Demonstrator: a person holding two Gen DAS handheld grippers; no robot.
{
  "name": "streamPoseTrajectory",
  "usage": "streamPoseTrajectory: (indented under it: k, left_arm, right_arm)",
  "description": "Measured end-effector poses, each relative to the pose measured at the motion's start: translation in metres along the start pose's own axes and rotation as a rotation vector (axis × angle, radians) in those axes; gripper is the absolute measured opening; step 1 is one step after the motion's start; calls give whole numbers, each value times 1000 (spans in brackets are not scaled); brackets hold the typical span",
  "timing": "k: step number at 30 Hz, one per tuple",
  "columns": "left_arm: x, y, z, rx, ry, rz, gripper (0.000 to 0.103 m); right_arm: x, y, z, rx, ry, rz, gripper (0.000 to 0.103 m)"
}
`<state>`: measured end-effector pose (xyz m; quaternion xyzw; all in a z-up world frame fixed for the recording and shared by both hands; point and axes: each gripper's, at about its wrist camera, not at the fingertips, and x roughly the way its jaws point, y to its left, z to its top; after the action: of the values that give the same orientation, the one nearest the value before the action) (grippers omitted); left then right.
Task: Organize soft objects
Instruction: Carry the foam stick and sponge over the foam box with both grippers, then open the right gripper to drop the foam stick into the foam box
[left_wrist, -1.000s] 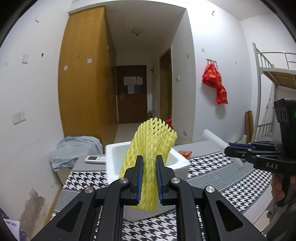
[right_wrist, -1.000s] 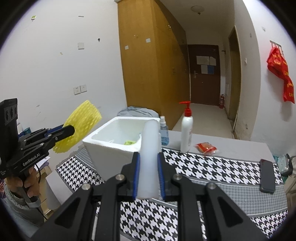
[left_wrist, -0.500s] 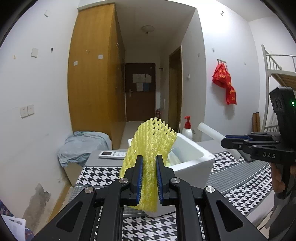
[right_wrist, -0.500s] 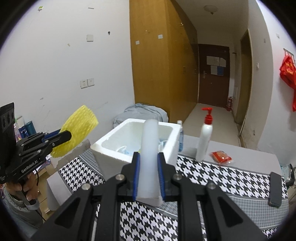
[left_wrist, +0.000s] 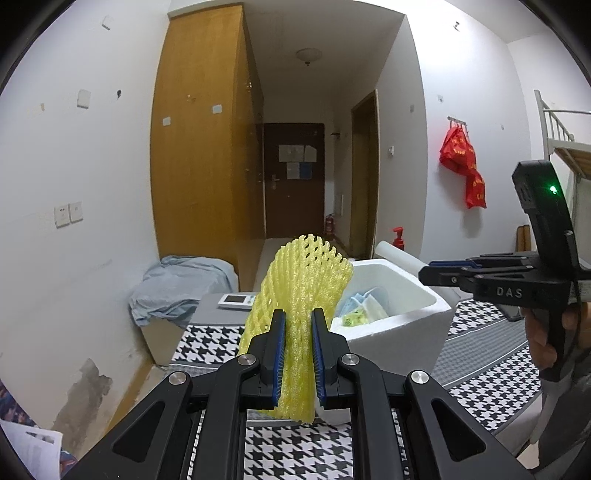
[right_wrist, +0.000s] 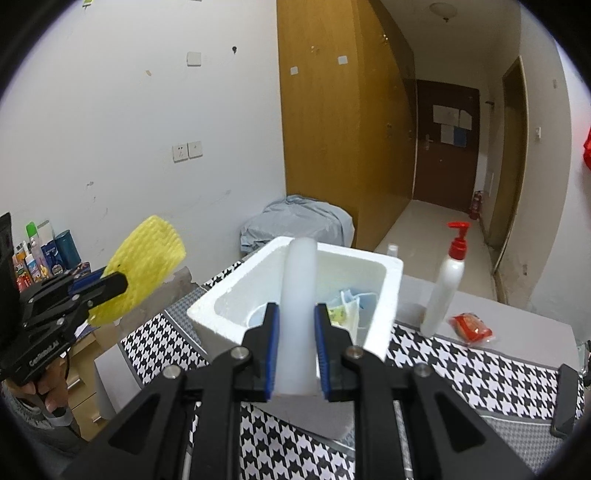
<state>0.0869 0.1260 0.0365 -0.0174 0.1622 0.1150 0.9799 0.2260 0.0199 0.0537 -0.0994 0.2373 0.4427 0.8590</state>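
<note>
The yellow foam mesh sleeve (left_wrist: 300, 295) hides part of the white rectangular foam box (right_wrist: 388, 291), whose crumpled contents are hard to identify. The left gripper (left_wrist: 298, 354) clamps the sleeve; the right gripper (right_wrist: 295, 354) clamps a white foam tube (right_wrist: 298, 295). Both hover beside the box's open rim above the houndstooth-patterned tablecloth (right_wrist: 461, 373).

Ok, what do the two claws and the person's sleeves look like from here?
Both are matte black linkage frames with silver pivot bolts and blue finger pads. The right claw is lettered DAS, with a green light on its housing. The left claw is lettered GenRobot.AI and trails a black cable. Sleeves look grey.
</note>
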Motion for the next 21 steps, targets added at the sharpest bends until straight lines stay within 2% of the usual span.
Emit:
streamPoseTrajectory:
  k: [11, 21]
  left_arm:
    - [5, 19, -9, -33, 33, 33, 15]
    - [9, 25, -9, -43, 43, 31, 15]
  right_arm:
    - [30, 3, 9, -3, 37, 0, 22]
    - [48, -3, 13, 26, 66, -20, 22]
